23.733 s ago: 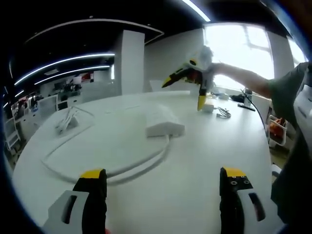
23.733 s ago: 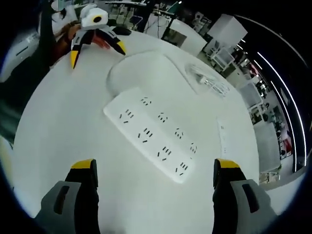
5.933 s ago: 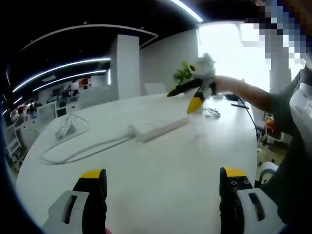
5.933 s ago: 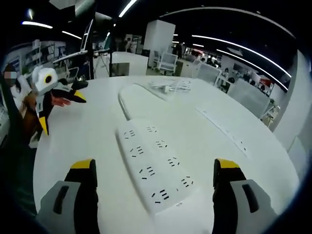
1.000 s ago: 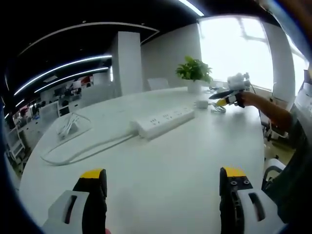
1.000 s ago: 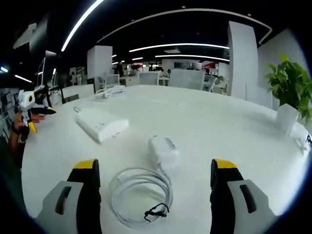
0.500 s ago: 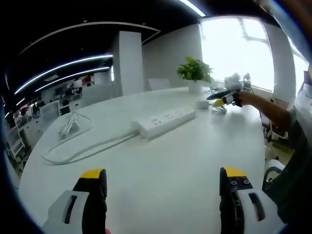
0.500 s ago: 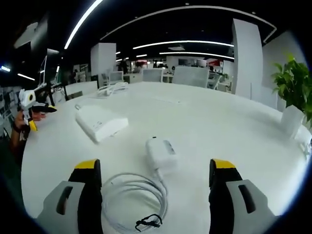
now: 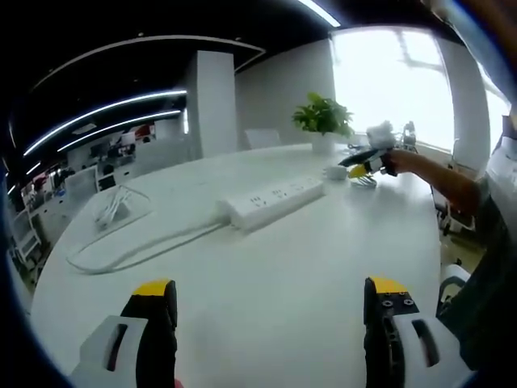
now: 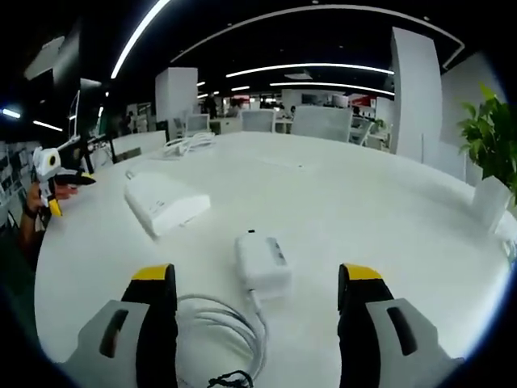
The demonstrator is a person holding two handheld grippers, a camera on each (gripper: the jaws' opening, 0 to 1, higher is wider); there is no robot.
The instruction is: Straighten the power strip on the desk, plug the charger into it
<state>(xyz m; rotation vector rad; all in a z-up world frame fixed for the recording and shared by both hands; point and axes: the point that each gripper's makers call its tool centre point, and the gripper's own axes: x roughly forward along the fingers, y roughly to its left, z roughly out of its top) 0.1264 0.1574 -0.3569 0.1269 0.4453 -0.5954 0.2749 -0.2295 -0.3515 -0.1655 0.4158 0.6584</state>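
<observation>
A long white plastic power strip (image 9: 275, 200) lies flat on a round white desk (image 9: 266, 299), its sockets facing up. In the left gripper view it sits in the middle of the desk, well beyond the jaws. A white cable (image 9: 137, 251) runs from its near end and loops toward the desk's left side, where a bundle of white cord (image 9: 111, 209) lies.

In the right gripper view, a small white rectangular charger (image 10: 262, 260) rests on the desk between the two yellow-tipped jaws of the right gripper (image 10: 255, 283). The jaws are spread wide and touch nothing. The charger's coiled white lead (image 10: 229, 333) lies just in front of the jaws. The power strip (image 10: 166, 201) is farther back, to the left.

The left gripper (image 9: 269, 301) hovers over bare desk, jaws wide apart and empty. A green potted plant (image 9: 323, 123) stands at the desk's far edge.
</observation>
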